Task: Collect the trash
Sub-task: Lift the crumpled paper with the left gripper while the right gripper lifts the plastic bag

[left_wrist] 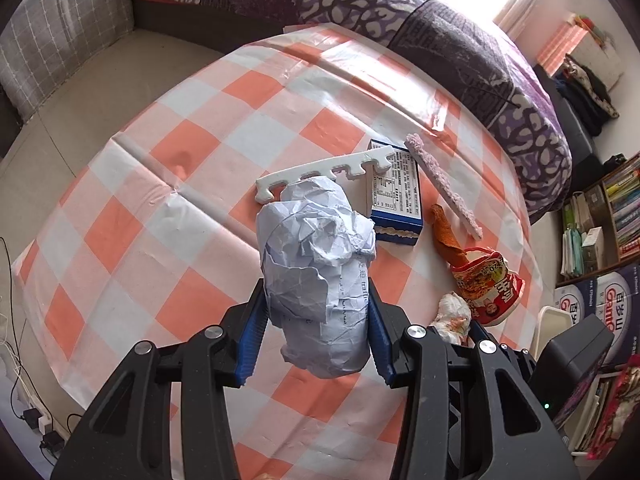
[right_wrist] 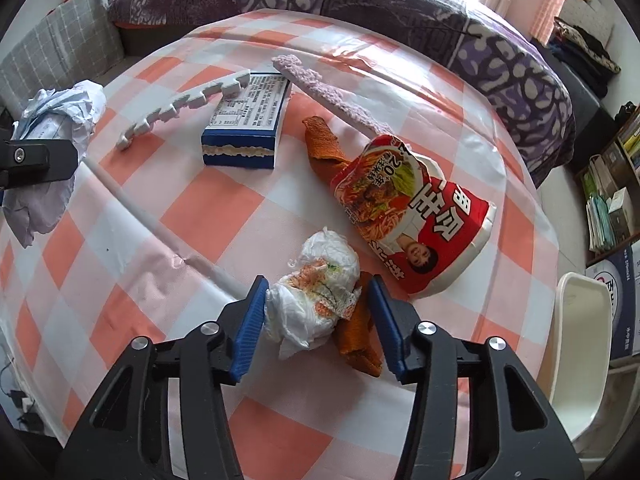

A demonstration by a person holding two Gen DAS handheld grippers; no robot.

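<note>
My left gripper (left_wrist: 318, 316) is shut on a big crumpled ball of white paper (left_wrist: 316, 264) and holds it above the checked tablecloth (left_wrist: 160, 208); the ball also shows at the far left of the right wrist view (right_wrist: 52, 136). My right gripper (right_wrist: 318, 316) stands around a crumpled white wrapper (right_wrist: 316, 300) and an orange cloth scrap (right_wrist: 358, 340); its blue pads look close to them, contact unclear. On the cloth lie a red instant-noodle cup (right_wrist: 412, 212), a blue box (right_wrist: 248, 124), a white foam strip (right_wrist: 180, 108), a purple fuzzy strip (right_wrist: 332, 96) and another orange scrap (right_wrist: 324, 144).
A bed with a purple patterned quilt (right_wrist: 400, 12) runs behind the table. A white bin or chair edge (right_wrist: 580, 344) stands at the right. Bookshelves (left_wrist: 612, 208) and cartons (left_wrist: 600, 304) fill the right side. Cables and plugs (left_wrist: 36, 420) lie on the floor at left.
</note>
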